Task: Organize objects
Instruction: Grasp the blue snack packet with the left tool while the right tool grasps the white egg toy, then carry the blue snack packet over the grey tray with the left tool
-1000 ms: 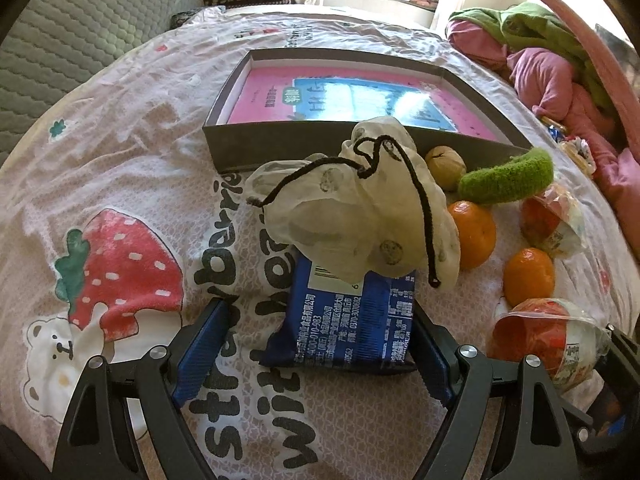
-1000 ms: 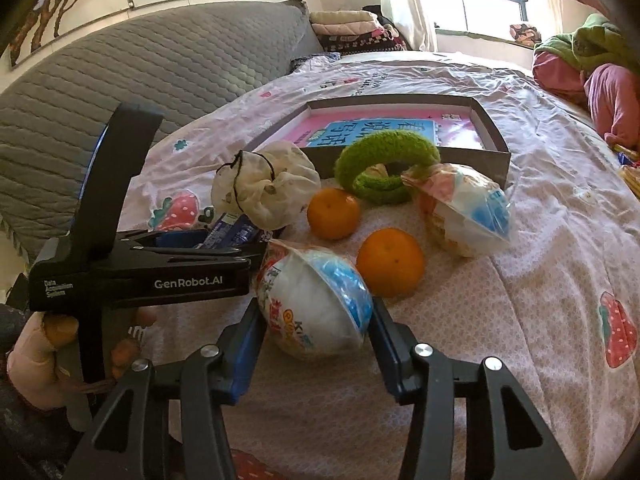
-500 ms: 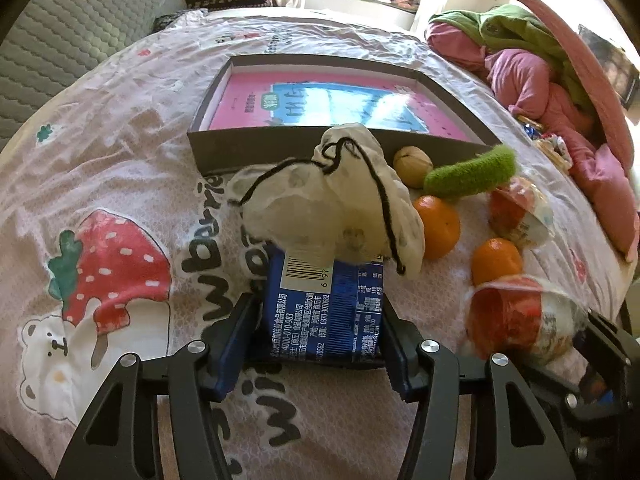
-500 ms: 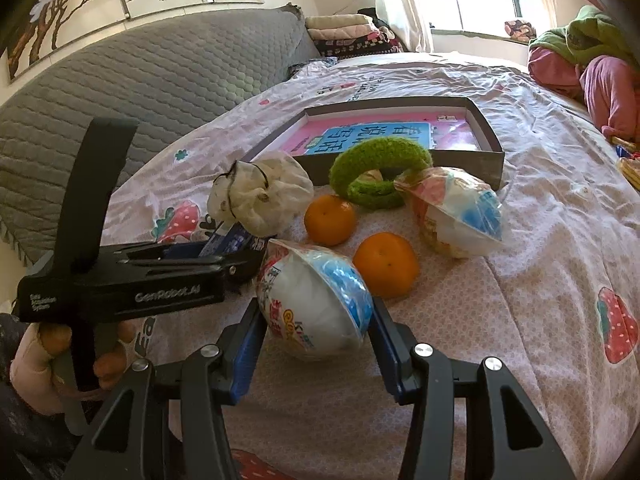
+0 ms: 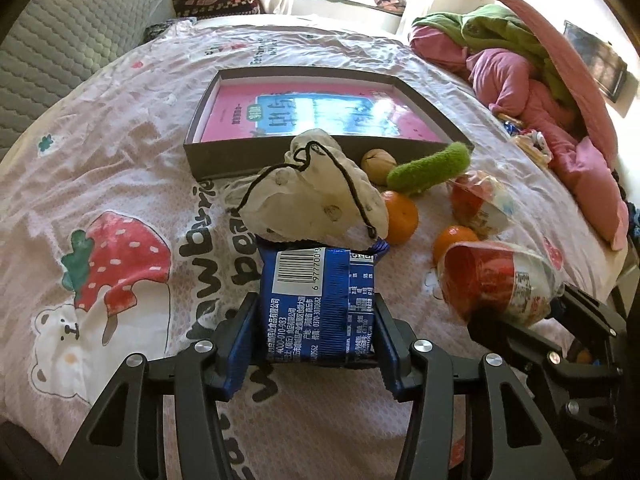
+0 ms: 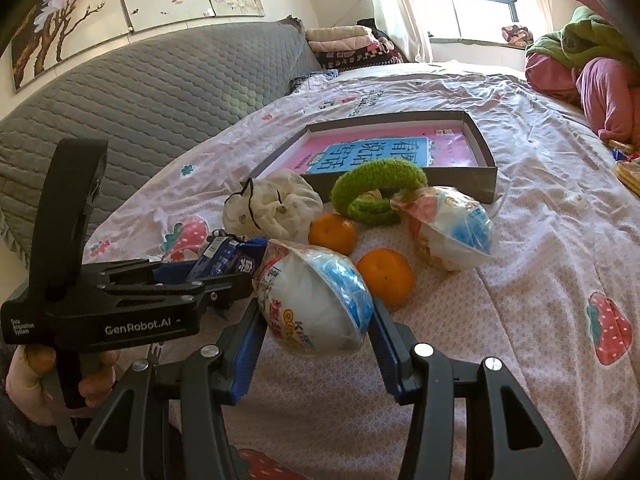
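Spread over a strawberry-print bedsheet [image 5: 120,168], a blue snack packet [image 5: 318,304] is pinched between the closing jaws of the left gripper [image 5: 316,344], before a grey box [image 5: 320,120], while a wrapped egg-shaped toy [image 6: 316,300] is clamped in the right gripper [image 6: 318,344].

Blue snack packet [image 5: 320,304] and wrapped toy egg [image 6: 314,300] (both clamped, raised)
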Action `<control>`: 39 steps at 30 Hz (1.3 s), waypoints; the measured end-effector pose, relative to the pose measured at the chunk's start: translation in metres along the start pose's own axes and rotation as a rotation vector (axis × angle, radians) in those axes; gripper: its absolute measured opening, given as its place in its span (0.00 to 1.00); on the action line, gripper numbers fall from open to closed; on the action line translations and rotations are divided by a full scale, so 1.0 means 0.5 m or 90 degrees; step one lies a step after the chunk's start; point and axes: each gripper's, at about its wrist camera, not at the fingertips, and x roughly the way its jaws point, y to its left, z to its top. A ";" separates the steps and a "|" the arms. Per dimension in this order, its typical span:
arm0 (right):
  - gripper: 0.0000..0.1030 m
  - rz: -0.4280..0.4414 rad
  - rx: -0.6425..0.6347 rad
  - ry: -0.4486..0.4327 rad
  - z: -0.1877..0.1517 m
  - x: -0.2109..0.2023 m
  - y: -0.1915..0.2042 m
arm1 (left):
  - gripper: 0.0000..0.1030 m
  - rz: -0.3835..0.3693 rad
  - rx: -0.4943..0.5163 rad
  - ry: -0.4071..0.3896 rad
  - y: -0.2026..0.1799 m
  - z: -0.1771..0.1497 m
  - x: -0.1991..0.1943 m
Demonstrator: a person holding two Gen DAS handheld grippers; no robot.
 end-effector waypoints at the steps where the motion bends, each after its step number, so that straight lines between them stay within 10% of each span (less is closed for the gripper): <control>1: 0.50 0.000 -0.001 -0.002 0.000 -0.003 0.000 | 0.53 -0.001 0.000 0.000 -0.001 -0.002 -0.004; 39: 0.50 -0.030 -0.020 -0.070 0.054 -0.029 -0.012 | 0.53 0.015 0.019 -0.092 -0.025 0.048 -0.068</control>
